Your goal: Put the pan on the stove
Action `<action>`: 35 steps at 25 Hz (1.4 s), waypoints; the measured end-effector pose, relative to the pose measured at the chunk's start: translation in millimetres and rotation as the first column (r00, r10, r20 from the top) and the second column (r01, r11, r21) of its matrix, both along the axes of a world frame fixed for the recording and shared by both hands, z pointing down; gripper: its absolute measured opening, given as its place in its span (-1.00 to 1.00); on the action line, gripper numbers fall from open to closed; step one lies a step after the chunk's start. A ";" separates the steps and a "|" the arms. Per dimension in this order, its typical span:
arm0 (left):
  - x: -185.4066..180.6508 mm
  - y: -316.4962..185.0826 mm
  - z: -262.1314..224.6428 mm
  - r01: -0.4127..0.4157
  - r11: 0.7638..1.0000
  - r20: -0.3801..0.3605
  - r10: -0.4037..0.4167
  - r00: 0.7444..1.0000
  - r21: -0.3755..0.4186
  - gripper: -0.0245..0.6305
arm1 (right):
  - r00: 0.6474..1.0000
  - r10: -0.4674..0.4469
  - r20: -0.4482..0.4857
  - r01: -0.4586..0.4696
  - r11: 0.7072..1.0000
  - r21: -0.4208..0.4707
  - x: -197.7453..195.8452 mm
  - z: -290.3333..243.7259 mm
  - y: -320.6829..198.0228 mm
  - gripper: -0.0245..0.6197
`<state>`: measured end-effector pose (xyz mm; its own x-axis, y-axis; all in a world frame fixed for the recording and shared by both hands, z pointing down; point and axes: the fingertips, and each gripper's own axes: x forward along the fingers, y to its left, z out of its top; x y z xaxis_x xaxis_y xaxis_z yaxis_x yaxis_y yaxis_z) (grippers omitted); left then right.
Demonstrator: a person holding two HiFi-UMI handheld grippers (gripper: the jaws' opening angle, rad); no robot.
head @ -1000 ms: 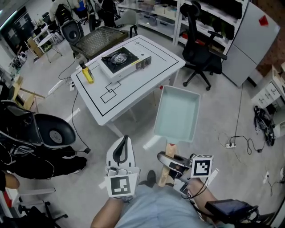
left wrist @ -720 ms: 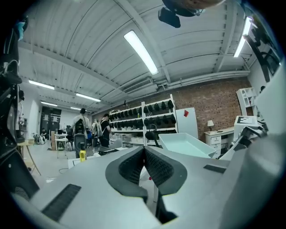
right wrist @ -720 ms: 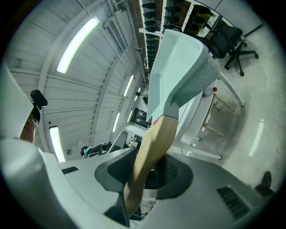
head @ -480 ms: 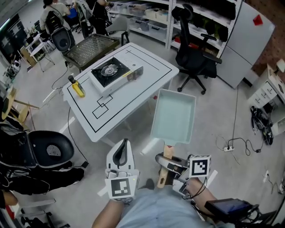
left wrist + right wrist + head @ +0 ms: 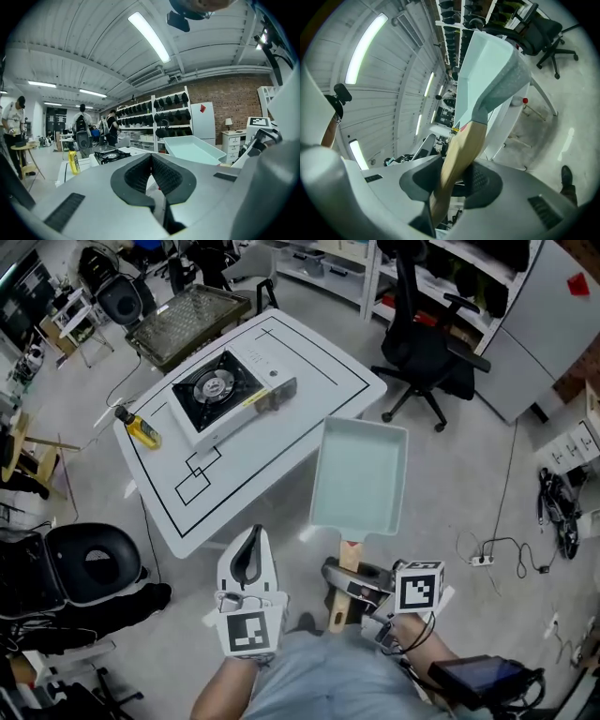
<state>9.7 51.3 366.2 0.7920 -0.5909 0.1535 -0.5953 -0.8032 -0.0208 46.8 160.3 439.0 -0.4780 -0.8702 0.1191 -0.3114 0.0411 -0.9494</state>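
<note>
Workshop: grey concrete floor, shelving and a black office chair (image 5: 427,343) behind a white square table marked with black lines (image 5: 309,404).

Stove: a white single-burner gas stove with a black top (image 5: 220,395) sits on the table's far-left part, with a small yellow bottle (image 5: 141,430) just beside it.

Pan: a pale mint-green rectangular pan with a light wooden handle (image 5: 359,474) hangs in the air, open side up. It is mostly over bare floor at the table's right edge and well apart from the stove.

Right gripper: the right gripper (image 5: 349,579) is clenched on the wooden handle near its end, and nothing else carries the pan.

Left gripper: the left gripper (image 5: 251,545) has its jaws pressed together on nothing and is held low in front of the person.

Heading: the pan's long axis runs away from the person, with the handle nearest the body. Its far short wall points toward the table's right corner rather than at the burner.

Risk: with only the handle's end gripped, the pan's body may sag or roll in the jaws. Its leading wall may clip the table rim or the stove's side if it comes in too low. It may also sit off-centre on the burner supports and tip, since the pan points away from the stove and needs a leftward swing.
</note>
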 end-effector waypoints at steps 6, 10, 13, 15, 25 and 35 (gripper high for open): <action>54.6 -37.2 -5.8 0.075 0.997 0.013 -0.076 0.997 0.017 -0.87 | 0.995 -0.103 0.000 0.103 0.995 0.012 55.1 -2.3 -43.0 -0.48; 70.5 -55.4 -19.4 0.132 0.990 0.001 -0.132 0.991 0.047 -0.87 | 0.986 -0.166 -0.011 0.166 0.986 0.014 80.3 -6.0 -66.4 -0.48; 68.8 -68.5 -28.4 0.190 0.979 -0.003 -0.190 0.982 0.069 -0.87 | 0.979 -0.205 -0.010 0.205 0.978 0.026 92.5 -9.2 -84.9 -0.48; 64.7 -77.0 -31.7 0.227 0.971 -0.003 -0.227 0.974 0.080 -0.87 | 0.974 -0.226 -0.001 0.226 0.973 0.037 97.5 -12.6 -97.4 -0.48; 51.1 -117.0 -31.2 0.332 0.939 -0.024 -0.331 0.943 0.087 -0.87 | 0.948 -0.317 -0.024 0.318 0.947 0.036 101.8 -13.3 -148.0 -0.48; 39.2 -191.2 -10.0 0.368 0.928 -0.008 -0.369 0.930 0.048 -0.87 | 0.919 -0.393 -0.014 0.394 0.919 0.012 83.0 -3.2 -212.9 -0.48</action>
<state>49.0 -139.9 356.2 0.5169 -0.8478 0.1186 -0.8491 -0.5254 -0.0543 129.8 -52.7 435.8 -0.7810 -0.6138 0.1152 -0.2776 0.1761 -0.9444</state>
